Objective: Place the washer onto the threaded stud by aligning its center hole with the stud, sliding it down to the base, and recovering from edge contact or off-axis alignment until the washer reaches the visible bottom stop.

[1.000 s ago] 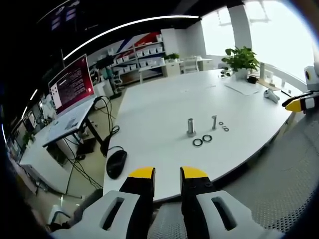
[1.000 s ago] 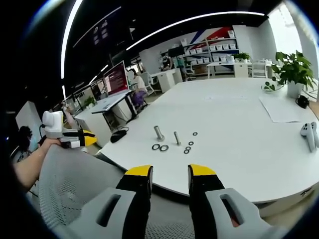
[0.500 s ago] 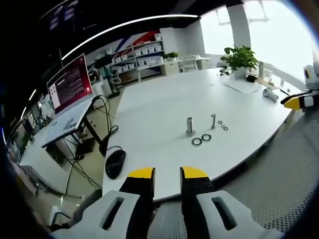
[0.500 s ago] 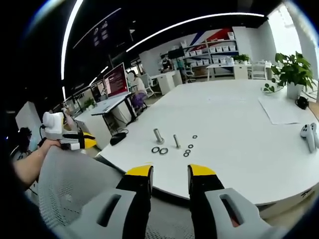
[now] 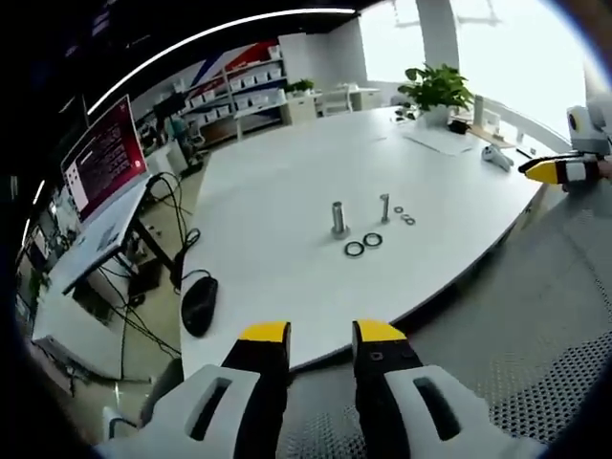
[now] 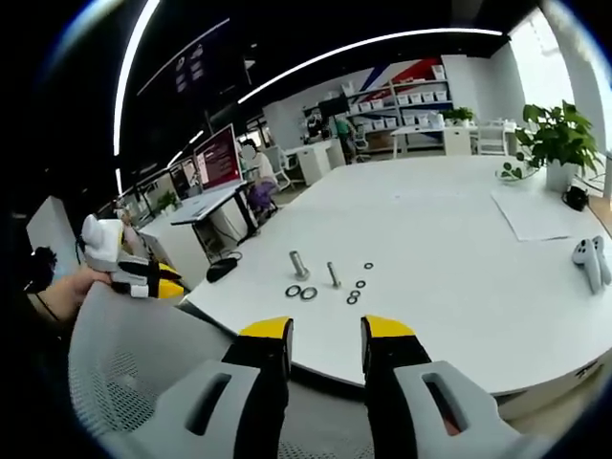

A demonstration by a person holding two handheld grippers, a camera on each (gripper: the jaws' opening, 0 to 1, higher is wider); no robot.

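I am looking at the two dark washers lying flat on the white table, just in front of the thick stud; a thin stud and small washers are sitting beside them. I am guessing a washer is light, hard, thin and slippery, so I should pinch it by its rim. My left gripper and right gripper are both spread and holding nothing. Since a moment ago, the left view has tipped and the table looks farther off.
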